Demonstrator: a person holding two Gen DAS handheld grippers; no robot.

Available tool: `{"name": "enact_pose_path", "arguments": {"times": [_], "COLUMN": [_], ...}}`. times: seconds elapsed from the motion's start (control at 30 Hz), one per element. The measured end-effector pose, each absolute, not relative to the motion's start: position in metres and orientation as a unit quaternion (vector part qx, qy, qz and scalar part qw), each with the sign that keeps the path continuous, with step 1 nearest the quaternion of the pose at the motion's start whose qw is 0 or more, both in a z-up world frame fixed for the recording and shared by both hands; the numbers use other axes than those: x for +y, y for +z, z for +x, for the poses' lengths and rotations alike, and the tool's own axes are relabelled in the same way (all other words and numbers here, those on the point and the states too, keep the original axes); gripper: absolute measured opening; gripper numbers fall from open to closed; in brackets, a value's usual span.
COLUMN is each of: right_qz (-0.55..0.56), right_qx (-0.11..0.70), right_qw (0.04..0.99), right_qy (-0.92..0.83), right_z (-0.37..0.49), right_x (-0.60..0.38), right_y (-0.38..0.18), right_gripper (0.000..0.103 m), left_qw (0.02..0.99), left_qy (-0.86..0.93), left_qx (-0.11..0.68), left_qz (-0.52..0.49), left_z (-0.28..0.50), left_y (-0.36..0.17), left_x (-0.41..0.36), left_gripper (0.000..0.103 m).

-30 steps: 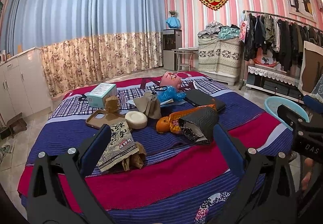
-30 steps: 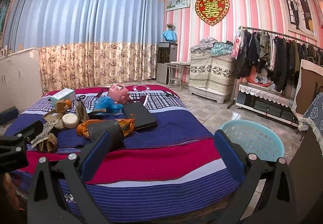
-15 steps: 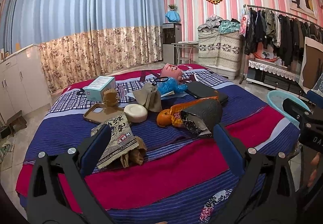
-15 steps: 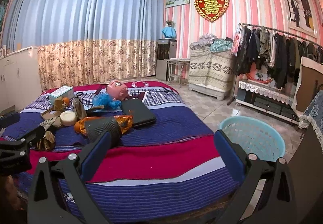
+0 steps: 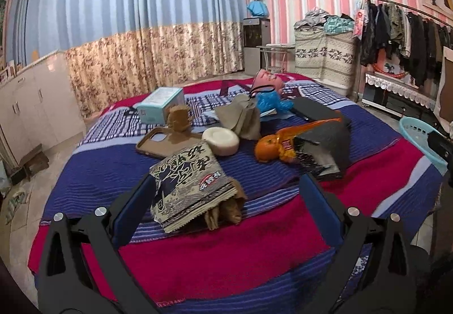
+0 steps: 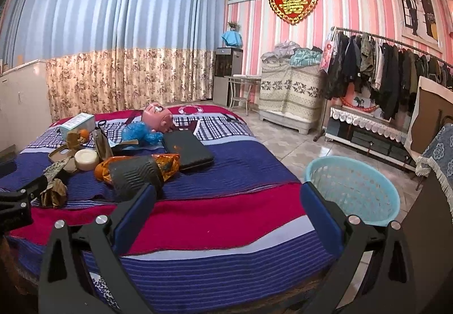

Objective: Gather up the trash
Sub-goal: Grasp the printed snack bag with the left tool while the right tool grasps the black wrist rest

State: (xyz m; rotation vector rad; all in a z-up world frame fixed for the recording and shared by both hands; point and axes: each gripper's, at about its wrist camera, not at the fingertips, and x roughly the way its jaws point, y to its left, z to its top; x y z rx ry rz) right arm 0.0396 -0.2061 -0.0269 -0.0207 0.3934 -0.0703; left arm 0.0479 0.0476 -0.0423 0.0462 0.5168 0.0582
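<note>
Bed with striped red and blue blanket, clutter in the middle. Count: one printed wrapper, one crumpled brown paper tucked under its near edge, one orange wrapper, one black bag lying on the orange wrapper, one phone case, one round white tin, one teal box, one blue plastic bag, one pink toy head, one black laptop case, one tan pouch. One teal basket on the floor right of the bed, nothing visible inside.

Left gripper: jaws wide, holding nothing. Printed wrapper lies between the jaws, toward the left finger, its left edge just beside that finger; cannot tell if touching. Black bag just beyond the right finger.

Right gripper: jaws wide, holding nothing, over the bed's red stripe. Black bag just behind its left finger; basket just beside the right finger, apart from the trash pile.
</note>
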Motion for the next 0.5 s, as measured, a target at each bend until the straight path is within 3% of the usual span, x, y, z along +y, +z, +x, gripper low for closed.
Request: {"name": "enact_pose_path", "arguments": {"times": [0.33,0.43,0.5], "right_qz": [0.012,0.017,0.009], "right_qx": [0.236,0.242,0.244], "right_qw": [0.972,0.97,0.97], "right_qy": [-0.01,-0.007,-0.007], "right_z": [0.061,0.065,0.068], "right_x": [-0.204,-0.201,-0.197], "right_y": [-0.035,-0.036,-0.036], "right_gripper": [0.099,0.099,0.099], "left_qw": [0.954,0.95,0.945], "left_qy": [0.059,0.058,0.053], "left_qx": [0.293,0.304,0.321], "left_qz": [0.023,0.03,0.027], "left_z": [0.087,0.098,0.105], "left_y": [-0.061,-0.065,-0.067], "left_x": [0.073,0.077,0.081], "left_gripper": [0.097,0.09,0.079]}}
